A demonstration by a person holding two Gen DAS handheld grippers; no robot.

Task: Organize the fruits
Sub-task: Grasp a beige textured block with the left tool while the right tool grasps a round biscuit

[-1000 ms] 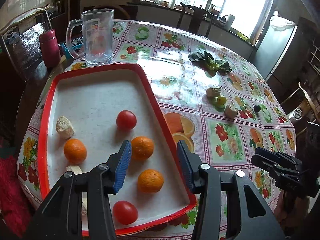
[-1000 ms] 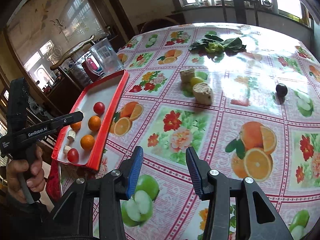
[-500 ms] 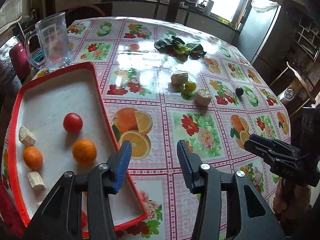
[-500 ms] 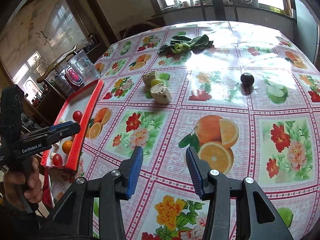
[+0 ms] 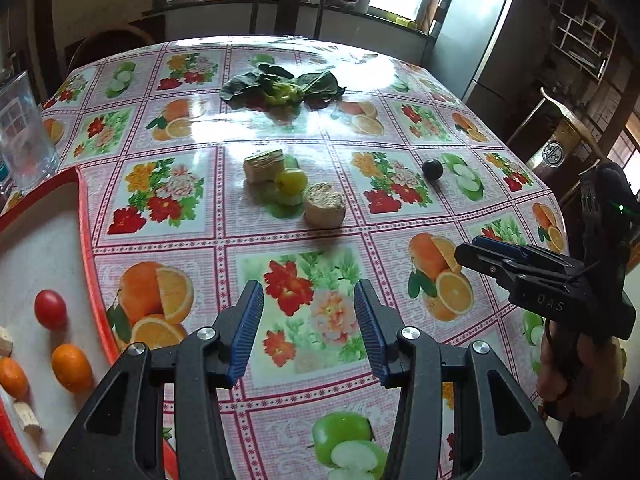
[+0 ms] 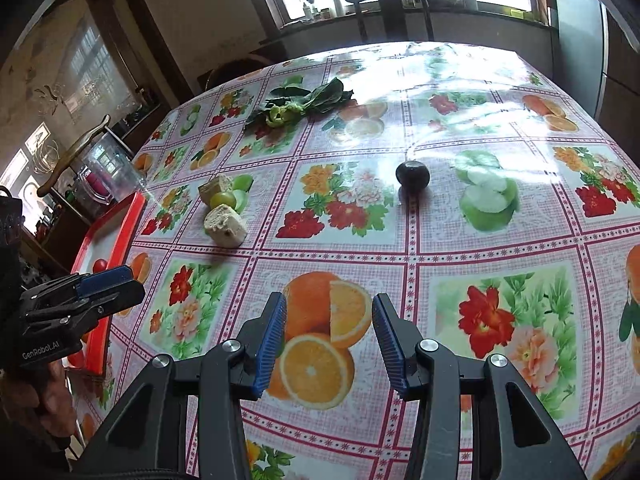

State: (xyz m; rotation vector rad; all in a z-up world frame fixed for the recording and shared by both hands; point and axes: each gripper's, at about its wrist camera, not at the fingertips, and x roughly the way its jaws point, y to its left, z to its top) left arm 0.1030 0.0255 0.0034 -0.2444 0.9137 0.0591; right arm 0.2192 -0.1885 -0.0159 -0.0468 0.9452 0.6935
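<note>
While both jaws stand spread and empty, the left hand-held gripper point(image 5: 308, 328) and right hand-held gripper point(image 6: 328, 344) hover over the tabletop point(image 5: 400, 240). Right of the red tray point(image 5: 86, 248), which holds a tomato point(image 5: 50, 309) and oranges point(image 5: 72, 367), sits a green fruit point(image 5: 293, 182) between two pale chunks point(image 5: 325, 205); a dark fruit point(image 6: 413, 175) lies farther right.

Glossy plastic tablecloth point(image 5: 200, 240) (window glare), clear glass mug point(image 5: 22, 136), smooth red-rimmed tray point(image 5: 86, 240)

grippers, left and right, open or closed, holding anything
Left gripper: open, holding nothing, above the tablecloth.
Right gripper: open, holding nothing.
</note>
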